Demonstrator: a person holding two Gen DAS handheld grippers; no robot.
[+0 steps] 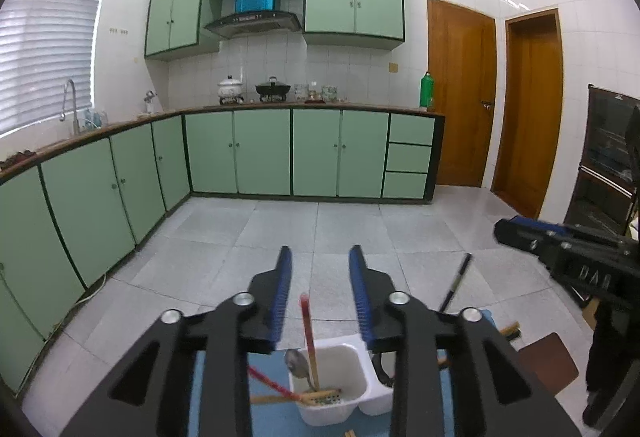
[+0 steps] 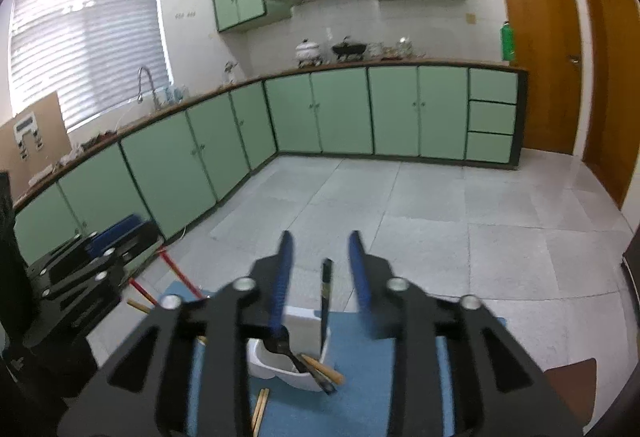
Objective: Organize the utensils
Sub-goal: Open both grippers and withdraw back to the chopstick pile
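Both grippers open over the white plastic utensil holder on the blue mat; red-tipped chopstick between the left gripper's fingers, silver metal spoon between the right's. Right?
One slip: the right wrist view shows a black chopstick standing between the right gripper fingers, not a spoon. The silver metal spoon sits in the white plastic utensil holder under the left gripper. The rest holds: both open, red-tipped chopstick, blue mat.

White holder (image 1: 352, 397), red chopstick (image 1: 309, 333), black chopstick (image 2: 325, 301), blue mat (image 2: 360, 389), blue fingers (image 1: 282, 297).
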